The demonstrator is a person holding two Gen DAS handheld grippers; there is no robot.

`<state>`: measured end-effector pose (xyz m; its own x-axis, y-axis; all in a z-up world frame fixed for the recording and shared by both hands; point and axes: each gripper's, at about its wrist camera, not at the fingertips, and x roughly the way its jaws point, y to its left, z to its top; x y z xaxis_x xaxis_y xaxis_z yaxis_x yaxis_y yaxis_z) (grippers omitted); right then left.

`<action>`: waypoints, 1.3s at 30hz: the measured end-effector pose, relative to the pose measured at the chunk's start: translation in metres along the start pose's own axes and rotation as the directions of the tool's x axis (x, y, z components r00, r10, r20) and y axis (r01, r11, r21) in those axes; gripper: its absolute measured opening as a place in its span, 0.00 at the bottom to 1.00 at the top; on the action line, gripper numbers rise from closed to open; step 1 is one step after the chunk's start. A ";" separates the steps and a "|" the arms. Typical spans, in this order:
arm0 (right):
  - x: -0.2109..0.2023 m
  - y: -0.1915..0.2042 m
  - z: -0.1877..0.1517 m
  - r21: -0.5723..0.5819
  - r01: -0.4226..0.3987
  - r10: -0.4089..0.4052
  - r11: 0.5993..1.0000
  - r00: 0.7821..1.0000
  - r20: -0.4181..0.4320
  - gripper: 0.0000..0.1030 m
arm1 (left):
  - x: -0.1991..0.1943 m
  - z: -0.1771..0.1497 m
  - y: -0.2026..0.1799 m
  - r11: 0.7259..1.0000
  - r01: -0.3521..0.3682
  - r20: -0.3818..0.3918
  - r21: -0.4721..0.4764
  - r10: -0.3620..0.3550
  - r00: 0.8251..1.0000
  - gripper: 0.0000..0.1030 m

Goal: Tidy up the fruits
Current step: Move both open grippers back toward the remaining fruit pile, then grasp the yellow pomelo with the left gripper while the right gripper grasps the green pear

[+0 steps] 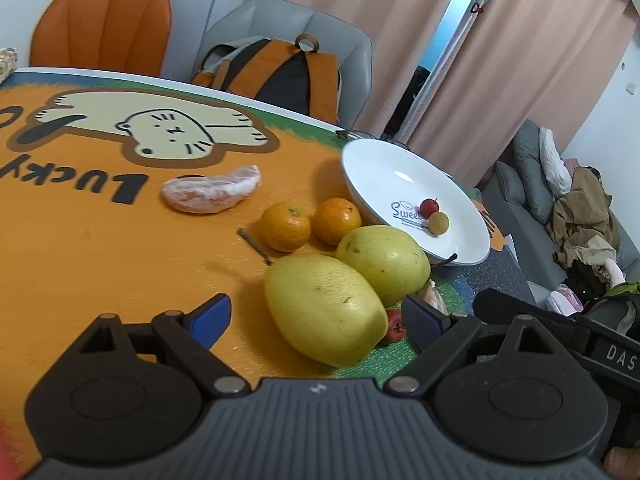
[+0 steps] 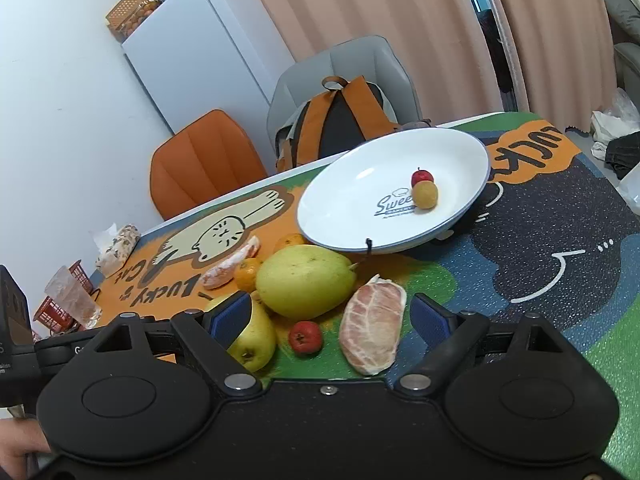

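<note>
A white plate [image 1: 384, 168] [image 2: 360, 184] holds a small red fruit [image 1: 429, 205] [image 2: 421, 176] and a small yellow fruit [image 1: 437, 223] [image 2: 425, 195]. Two yellow pears [image 1: 324, 312] [image 1: 384, 262] lie in front of it, with two mandarins [image 1: 286, 226] [image 1: 336, 220] and a peeled pomelo segment [image 1: 212, 192] behind. My left gripper [image 1: 316, 316] is open, its jaws either side of the near pear. My right gripper [image 2: 332, 316] is open over a red hawthorn [image 2: 305, 337] and a second pomelo segment [image 2: 374, 330], beside a pear [image 2: 306, 286].
An orange chair [image 1: 104, 24] and a grey chair with an orange backpack [image 1: 280, 72] stand behind the table. A sofa with clothes [image 1: 576, 216] is at right. A fridge [image 2: 192, 60], a glass [image 2: 72, 296] and a red basket [image 2: 52, 312] are at left.
</note>
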<state>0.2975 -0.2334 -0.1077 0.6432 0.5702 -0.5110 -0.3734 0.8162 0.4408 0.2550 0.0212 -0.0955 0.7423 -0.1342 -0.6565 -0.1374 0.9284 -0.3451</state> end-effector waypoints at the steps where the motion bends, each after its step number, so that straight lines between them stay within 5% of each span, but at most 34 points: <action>1: 0.001 -0.002 0.000 0.003 0.002 -0.002 1.000 1.000 -0.002 0.84 | 0.003 0.000 -0.001 1.000 0.002 -0.003 0.001 -0.002 1.000 0.89; 18: 0.007 -0.010 0.001 0.006 0.013 -0.012 1.000 1.000 -0.018 0.84 | 0.034 -0.005 -0.010 1.000 0.000 -0.036 0.002 0.000 0.999 0.88; 23: 0.010 -0.005 0.002 -0.009 0.014 -0.014 1.000 1.000 -0.022 0.85 | 0.033 -0.004 -0.008 1.000 -0.018 -0.013 0.004 0.018 1.000 0.69; 39: 0.033 0.021 0.006 -0.045 0.011 -0.012 0.999 1.000 -0.029 0.85 | 0.009 0.002 0.026 0.998 -0.048 0.022 -0.033 0.049 0.999 0.69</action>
<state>0.3148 -0.1981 -0.1110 0.6279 0.5630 -0.5374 -0.3967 0.8256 0.4014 0.2596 0.0444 -0.1096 0.7488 -0.0814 -0.6578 -0.1946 0.9217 -0.3356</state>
